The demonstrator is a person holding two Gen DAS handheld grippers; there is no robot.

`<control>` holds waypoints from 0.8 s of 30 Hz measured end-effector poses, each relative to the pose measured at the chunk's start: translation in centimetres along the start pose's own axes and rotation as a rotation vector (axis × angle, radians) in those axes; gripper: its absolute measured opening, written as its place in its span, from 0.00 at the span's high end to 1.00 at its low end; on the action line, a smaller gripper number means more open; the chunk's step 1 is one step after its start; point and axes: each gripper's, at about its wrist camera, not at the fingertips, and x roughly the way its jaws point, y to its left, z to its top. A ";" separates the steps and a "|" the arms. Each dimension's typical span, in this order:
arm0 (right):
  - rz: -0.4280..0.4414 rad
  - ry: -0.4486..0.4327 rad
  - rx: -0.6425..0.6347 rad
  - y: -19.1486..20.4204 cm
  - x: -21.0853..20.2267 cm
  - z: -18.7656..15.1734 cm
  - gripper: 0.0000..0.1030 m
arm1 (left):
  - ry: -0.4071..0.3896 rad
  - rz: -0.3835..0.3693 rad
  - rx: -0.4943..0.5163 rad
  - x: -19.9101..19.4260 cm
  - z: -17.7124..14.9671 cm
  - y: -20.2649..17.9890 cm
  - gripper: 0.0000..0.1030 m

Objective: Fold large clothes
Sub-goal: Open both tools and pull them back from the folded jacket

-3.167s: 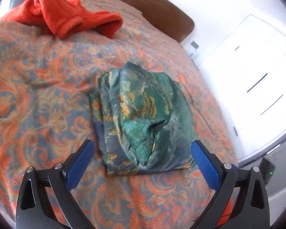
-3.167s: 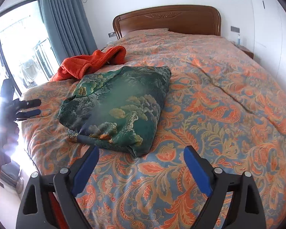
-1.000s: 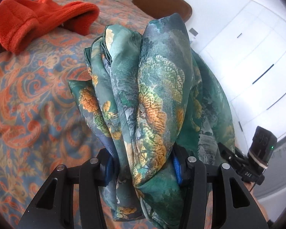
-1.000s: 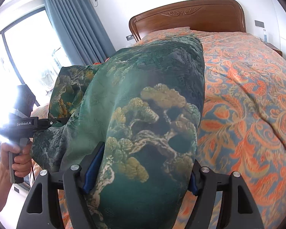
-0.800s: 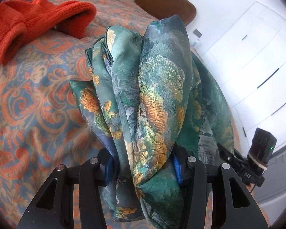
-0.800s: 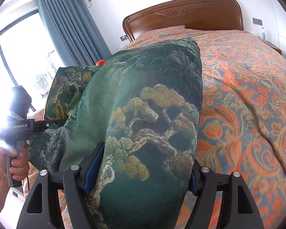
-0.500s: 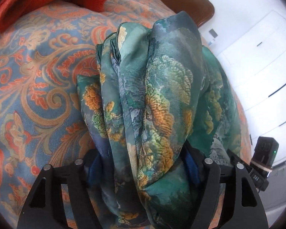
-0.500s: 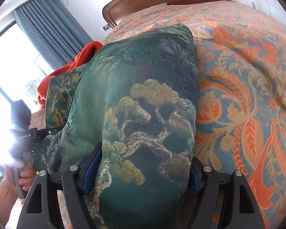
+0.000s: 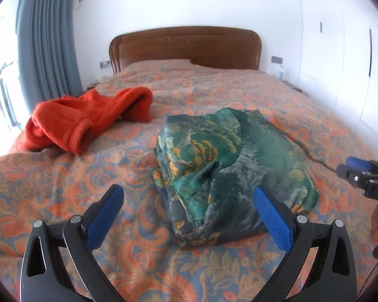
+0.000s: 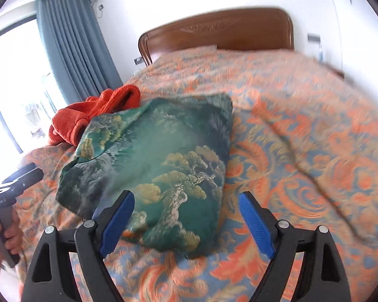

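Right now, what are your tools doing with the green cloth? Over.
Left tool open, right tool open, both empty. Green cloth folded, lying on the bed. Red garment beside it, apart, not in the way.

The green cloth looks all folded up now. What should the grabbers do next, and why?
Probably reach for the orange fleece garment next. The green patterned garment lies folded on the bedspread, and both the left gripper and right gripper have open jaws holding nothing, while the fleece lies crumpled.
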 end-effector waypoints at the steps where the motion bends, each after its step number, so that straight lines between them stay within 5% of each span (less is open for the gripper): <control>1: -0.023 -0.024 -0.027 0.7 -1.5 -0.2 0.15 | -0.006 0.016 0.006 -0.6 0.0 -0.6 0.00; 9: -0.174 -0.217 -0.124 3.5 -13.2 -2.8 0.13 | -0.038 0.061 -0.026 -5.9 -0.4 -4.4 0.00; 11: -0.212 -0.243 -0.127 4.0 -14.9 -3.3 0.02 | -0.044 0.077 -0.019 -6.9 -0.6 -5.0 0.00; 14: -0.260 -0.273 -0.147 4.8 -17.4 -4.2 0.01 | -0.064 0.134 0.004 -8.1 -0.9 -5.8 0.00; 24: -0.242 -0.226 -0.082 5.4 -19.8 -6.6 0.01 | -0.124 0.272 0.028 -11.3 -2.5 -7.0 0.00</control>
